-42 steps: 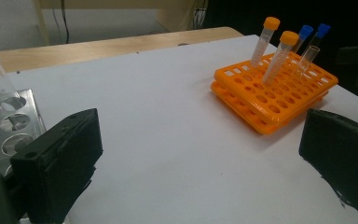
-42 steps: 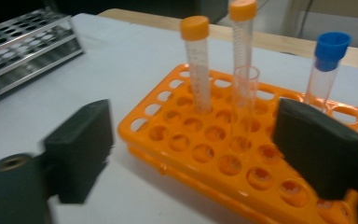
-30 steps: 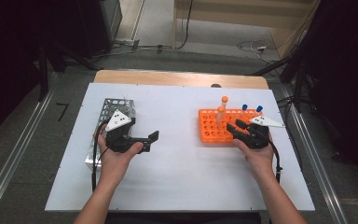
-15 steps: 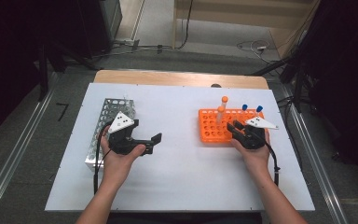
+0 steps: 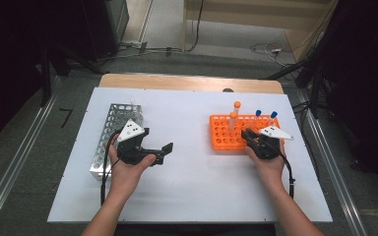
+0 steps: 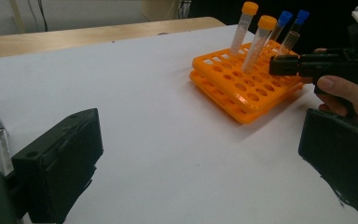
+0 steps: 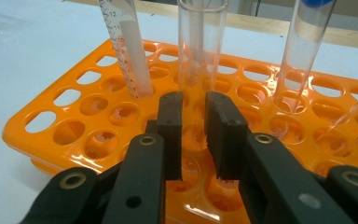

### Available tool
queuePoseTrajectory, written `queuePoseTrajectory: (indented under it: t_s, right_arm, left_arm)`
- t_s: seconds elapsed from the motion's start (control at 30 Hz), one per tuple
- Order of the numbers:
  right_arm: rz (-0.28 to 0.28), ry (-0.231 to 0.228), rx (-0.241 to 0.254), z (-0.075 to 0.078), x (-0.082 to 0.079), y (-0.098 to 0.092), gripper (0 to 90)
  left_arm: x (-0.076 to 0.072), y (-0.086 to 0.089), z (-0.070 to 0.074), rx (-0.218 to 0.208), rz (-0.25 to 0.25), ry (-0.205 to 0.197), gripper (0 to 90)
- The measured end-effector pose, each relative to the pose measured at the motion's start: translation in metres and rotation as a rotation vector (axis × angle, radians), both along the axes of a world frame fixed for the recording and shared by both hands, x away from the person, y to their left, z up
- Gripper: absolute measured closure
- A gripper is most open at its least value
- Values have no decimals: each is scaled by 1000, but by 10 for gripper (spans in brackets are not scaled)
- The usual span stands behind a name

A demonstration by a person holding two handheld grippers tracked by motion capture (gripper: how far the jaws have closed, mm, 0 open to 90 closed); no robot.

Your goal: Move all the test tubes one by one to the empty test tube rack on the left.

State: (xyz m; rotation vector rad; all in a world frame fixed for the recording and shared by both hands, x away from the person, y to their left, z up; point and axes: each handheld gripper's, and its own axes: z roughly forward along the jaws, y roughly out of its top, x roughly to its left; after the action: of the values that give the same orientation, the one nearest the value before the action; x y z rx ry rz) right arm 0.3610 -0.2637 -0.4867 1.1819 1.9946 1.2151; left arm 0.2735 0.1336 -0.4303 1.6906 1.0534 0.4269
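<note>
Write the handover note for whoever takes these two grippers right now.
Right gripper: jaws have just closed on a clear tube that stands in the orange rack; its cap is out of frame.
Left gripper: open, empty, beside the metal rack.
Done: grip taken. All four tubes stand in the orange rack; none lifted out.
Left: lift the gripped tube straight up; it probably goes to the metal rack.
</note>
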Motion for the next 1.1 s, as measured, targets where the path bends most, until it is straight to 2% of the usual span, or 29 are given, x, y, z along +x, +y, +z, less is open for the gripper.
queuePoseTrajectory:
  t_s: [0.1,0.23,0.33,0.47,0.63,0.87,1.1]
  right_arm:
    - [-1,7,24,2,-1,-3,742]
    - [0,-19,60,10,-6,-8,743]
    - [0,-41,69,15,-10,-10,743]
    - [26,-50,93,21,-16,-11,743]
    - [81,-46,104,26,-23,-3,743]
    - [179,-28,91,30,-36,20,743]
    - [279,-10,73,32,-49,44,743]
  left_arm:
    - [-1,0,1,0,-4,-4,6]
    - [-1,-2,1,3,-10,-6,6]
    - [-2,-2,1,2,-12,-5,6]
    - [-2,-4,2,-4,-18,-6,6]
    - [-3,-6,3,0,-29,-10,6]
    - [-5,-11,5,-2,-47,-12,6]
    - [-8,-21,7,-1,-97,-15,29]
